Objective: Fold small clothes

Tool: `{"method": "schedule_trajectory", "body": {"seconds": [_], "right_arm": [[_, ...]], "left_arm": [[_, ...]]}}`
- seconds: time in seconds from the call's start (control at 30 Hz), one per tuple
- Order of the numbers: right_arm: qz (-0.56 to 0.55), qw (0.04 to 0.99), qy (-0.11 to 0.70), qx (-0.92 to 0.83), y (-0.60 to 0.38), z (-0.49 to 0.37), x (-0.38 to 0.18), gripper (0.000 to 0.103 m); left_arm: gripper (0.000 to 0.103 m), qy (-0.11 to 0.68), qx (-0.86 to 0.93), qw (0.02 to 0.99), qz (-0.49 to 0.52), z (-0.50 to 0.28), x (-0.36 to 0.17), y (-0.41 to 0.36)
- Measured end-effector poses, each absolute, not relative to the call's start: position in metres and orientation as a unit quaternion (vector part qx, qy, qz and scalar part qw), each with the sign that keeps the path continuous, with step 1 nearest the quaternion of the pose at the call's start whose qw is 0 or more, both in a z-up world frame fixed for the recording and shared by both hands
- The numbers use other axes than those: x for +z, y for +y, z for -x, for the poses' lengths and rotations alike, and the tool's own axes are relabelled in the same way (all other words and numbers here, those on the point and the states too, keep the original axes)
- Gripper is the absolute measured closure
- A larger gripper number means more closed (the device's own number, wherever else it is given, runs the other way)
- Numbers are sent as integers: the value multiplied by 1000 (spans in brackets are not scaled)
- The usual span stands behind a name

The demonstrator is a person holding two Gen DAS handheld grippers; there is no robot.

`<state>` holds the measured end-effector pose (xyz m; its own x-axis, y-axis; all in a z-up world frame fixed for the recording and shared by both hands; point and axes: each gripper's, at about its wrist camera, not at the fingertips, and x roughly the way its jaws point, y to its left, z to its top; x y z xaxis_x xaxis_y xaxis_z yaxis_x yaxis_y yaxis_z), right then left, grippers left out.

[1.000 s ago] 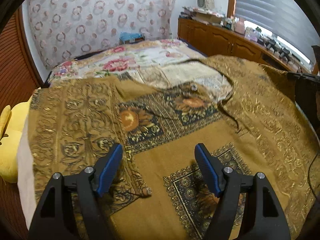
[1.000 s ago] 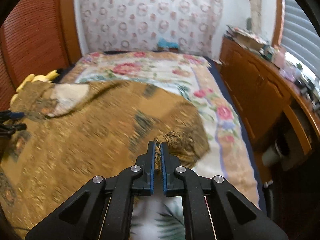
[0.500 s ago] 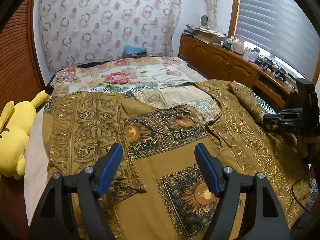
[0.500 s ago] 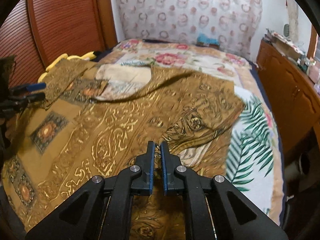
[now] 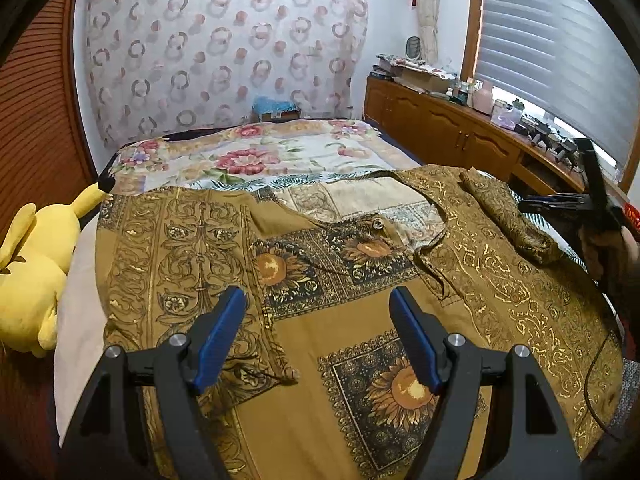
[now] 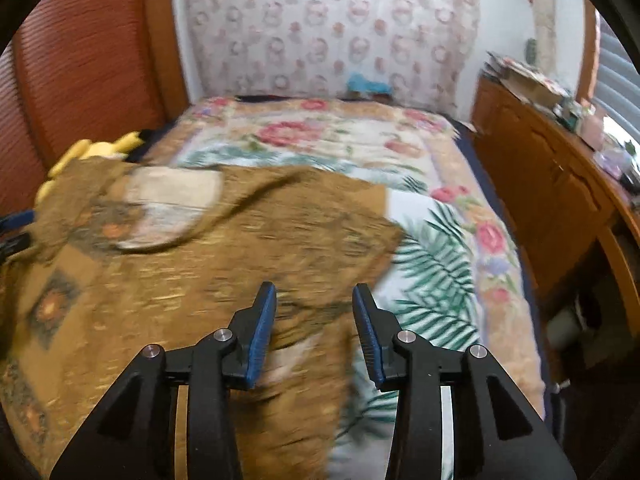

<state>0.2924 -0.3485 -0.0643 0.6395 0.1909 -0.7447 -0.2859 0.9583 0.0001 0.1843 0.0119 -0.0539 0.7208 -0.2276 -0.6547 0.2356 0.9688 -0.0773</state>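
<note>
Figure: I see the shirt (image 5: 360,320) spread flat on the bed (image 5: 260,152), collar toward the far wall, long axis running away from me. My left hand-held gripper (image 5: 318,336) hovers over its near middle, jaws wide, nothing between them. My right hand-held gripper (image 6: 314,332) has just been opening (no cloth pinched) above the folded-in right sleeve (image 5: 504,216), so it is nearer that edge.
</note>
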Motion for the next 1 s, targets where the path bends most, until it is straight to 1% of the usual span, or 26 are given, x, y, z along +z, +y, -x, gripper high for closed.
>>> {"method": "schedule_trajectory", "body": {"seconds": [0.2, 0.33, 0.37, 0.4, 0.43, 0.47, 0.5, 0.57, 0.7, 1.0], "right_arm": [[-4, 893, 432, 129, -370, -326, -83, 63], [-4, 893, 430, 131, -367, -334, -83, 64], [-1, 893, 429, 133, -365, -335, -82, 70], [6, 896, 424, 132, -363, -335, -80, 80], [11, 898, 420, 133, -361, -335, -79, 84], [16, 899, 416, 136, -359, -334, -77, 91], [18, 901, 410, 141, -358, -334, -75, 94], [21, 902, 402, 155, -354, -331, -70, 97], [34, 903, 390, 178, -339, -328, -60, 98], [54, 893, 371, 248, -281, -319, -36, 98]], "left_arm": [[28, 360, -122, 925, -4, -184, -61, 12], [28, 363, -121, 924, -2, -183, -64, 13], [28, 363, -120, 924, -2, -183, -64, 13], [28, 363, -119, 924, -1, -183, -65, 13], [28, 364, -119, 924, -1, -183, -65, 14], [28, 364, -119, 924, 0, -183, -65, 14], [28, 364, -119, 924, 0, -183, -65, 14], [28, 365, -118, 924, -1, -183, -65, 13], [28, 365, -118, 924, -1, -183, -65, 13], [28, 365, -112, 924, 2, -181, -65, 18]]}}
